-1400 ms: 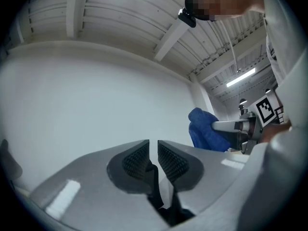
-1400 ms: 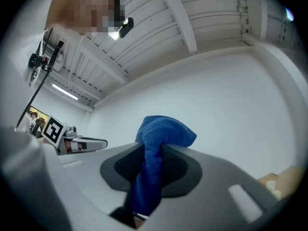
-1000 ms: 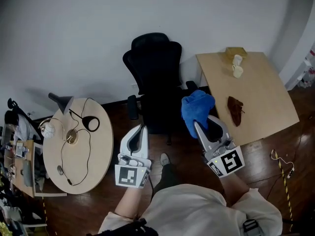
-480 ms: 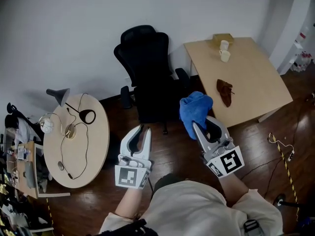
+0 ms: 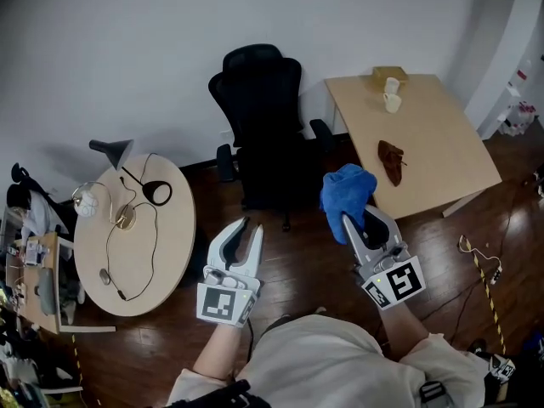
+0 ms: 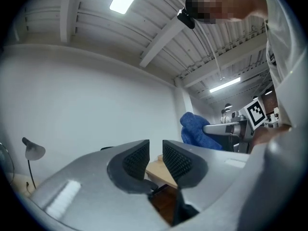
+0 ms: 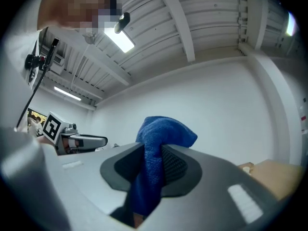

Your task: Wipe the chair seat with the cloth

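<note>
I logged the soft blue terry cloth (image 5: 347, 195) still pinched in the right gripper (image 5: 355, 221), jaws closed on its fold. Against a second earlier, it hung no nearer the black mesh office chair (image 5: 259, 92). The seat (image 5: 274, 181) lay apart, untouched. The left gripper (image 5: 243, 229) was narrowly parted, empty. I judged wiping not begun.

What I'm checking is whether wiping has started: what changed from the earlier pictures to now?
In the head view the blue cloth in the right gripper overlapped the chair; now it shows clear of it, over the floor. Nothing grasped or released: right gripper stays shut on the cloth, left gripper open and empty.
</note>
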The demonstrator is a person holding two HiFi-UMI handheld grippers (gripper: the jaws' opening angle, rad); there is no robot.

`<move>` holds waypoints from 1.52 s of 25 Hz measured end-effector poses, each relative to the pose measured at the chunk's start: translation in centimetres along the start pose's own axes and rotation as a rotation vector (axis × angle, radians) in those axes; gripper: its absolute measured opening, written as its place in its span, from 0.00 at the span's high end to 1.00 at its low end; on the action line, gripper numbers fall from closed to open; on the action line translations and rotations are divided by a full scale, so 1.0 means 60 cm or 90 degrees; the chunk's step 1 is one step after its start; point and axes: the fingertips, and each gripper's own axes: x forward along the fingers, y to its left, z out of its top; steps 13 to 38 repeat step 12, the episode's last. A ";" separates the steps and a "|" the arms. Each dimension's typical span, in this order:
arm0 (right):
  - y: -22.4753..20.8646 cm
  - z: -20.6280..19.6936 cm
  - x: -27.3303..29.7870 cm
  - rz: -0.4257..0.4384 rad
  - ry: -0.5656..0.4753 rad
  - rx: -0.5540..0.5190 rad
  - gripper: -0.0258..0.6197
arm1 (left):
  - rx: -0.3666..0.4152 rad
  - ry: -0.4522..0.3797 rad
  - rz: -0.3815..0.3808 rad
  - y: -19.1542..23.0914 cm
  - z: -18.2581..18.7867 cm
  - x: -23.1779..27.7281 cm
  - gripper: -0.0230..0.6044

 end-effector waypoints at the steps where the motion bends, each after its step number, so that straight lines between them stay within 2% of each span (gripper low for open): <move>1: 0.011 -0.001 0.000 0.002 0.000 0.004 0.81 | -0.002 0.016 0.000 0.003 -0.005 -0.012 0.81; 3: 0.034 -0.002 -0.004 0.009 0.000 0.005 0.81 | -0.004 0.058 0.002 0.005 -0.015 -0.036 0.81; 4: 0.042 -0.004 -0.003 0.013 0.003 0.008 0.81 | -0.006 0.063 0.003 0.007 -0.014 -0.043 0.81; 12: 0.103 0.012 -0.016 0.025 0.005 0.011 0.81 | -0.015 0.056 -0.010 -0.009 0.004 -0.106 0.84; 38: 0.103 0.012 -0.016 0.025 0.005 0.011 0.81 | -0.015 0.056 -0.010 -0.009 0.004 -0.106 0.84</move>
